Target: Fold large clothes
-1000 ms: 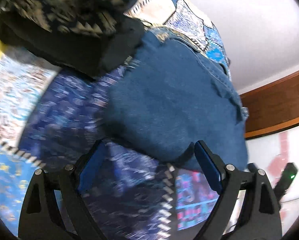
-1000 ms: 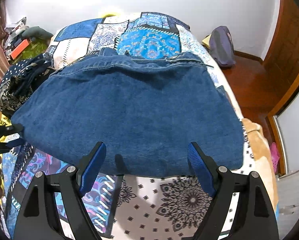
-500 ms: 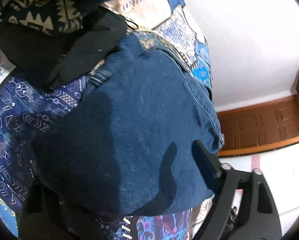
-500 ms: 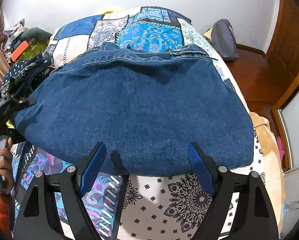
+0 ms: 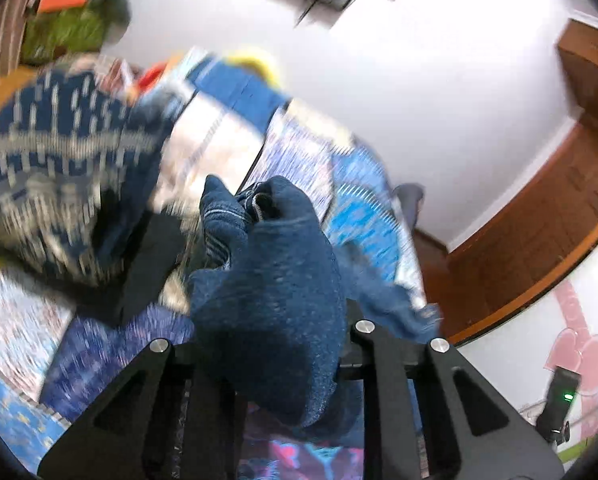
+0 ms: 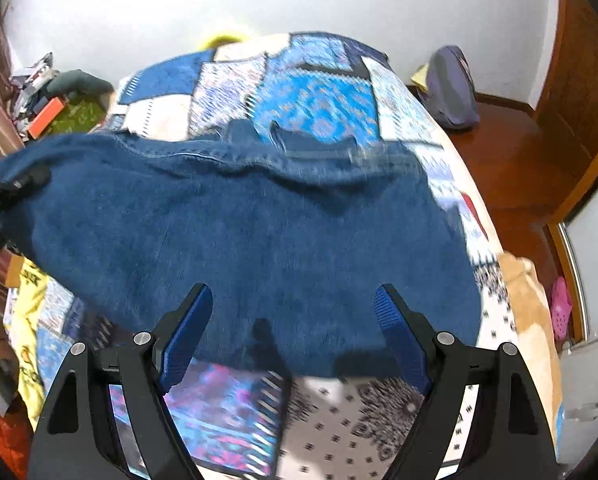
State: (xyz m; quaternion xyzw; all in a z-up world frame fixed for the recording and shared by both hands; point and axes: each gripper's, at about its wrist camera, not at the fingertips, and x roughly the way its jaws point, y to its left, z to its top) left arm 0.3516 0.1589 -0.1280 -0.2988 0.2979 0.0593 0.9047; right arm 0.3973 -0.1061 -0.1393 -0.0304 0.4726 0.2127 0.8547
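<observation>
Two hand-held grippers share the work: my left hand-held gripper (image 5: 271,356) pinches the jeans (image 6: 251,232) at one end, lifting that side to carry it over for a fold, while my right hand-held gripper (image 6: 293,320) hovers wide apart above them on the bed (image 6: 331,108).

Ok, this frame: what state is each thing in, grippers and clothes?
Left gripper: shut on jeans, denim bunched between its fingers.
Right gripper: open, holding nothing, over the near edge of the jeans.
Jeans: folded, left end lifted off the bed, right part lying flat.
Quilt: spread flat over the bed.
Patterned clothes: heaped in a pile, unfolded.
Backpack: on the floor beside the bed.
</observation>
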